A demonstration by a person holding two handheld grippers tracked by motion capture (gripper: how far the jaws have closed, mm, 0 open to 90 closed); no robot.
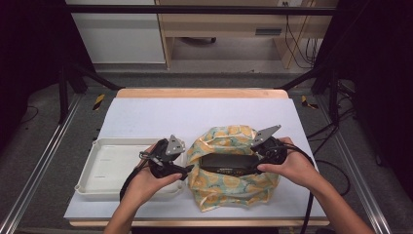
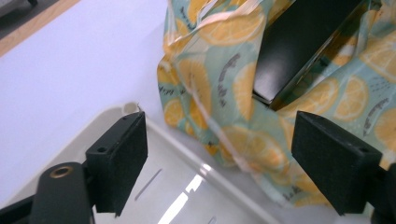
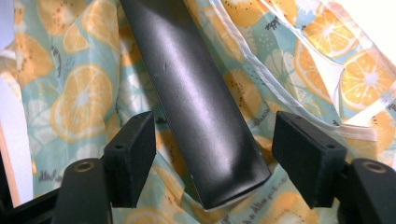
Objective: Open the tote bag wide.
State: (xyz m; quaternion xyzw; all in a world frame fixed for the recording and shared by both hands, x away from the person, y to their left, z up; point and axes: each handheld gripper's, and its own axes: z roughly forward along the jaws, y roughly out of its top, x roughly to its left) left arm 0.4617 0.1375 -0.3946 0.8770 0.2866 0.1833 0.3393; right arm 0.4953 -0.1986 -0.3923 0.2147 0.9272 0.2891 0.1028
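A bag printed with orange slices (image 1: 229, 170) stands on the white table cover, its mouth spread wide. A black box (image 1: 229, 164) lies inside it, seen close in the right gripper view as a long black box (image 3: 196, 102). My left gripper (image 1: 182, 168) is at the bag's left edge, over the tray's right rim, jaws open and nothing between them; the bag (image 2: 224, 93) shows beyond it. My right gripper (image 1: 259, 152) is at the bag's right rim, open, with the box end below its pads and untouched.
A white plastic tray (image 1: 104, 168) sits left of the bag, its rim (image 2: 196, 154) under my left gripper. The table's wooden far edge (image 1: 199, 92) lies beyond a bare stretch of white cover. Dark frame rails run along both sides.
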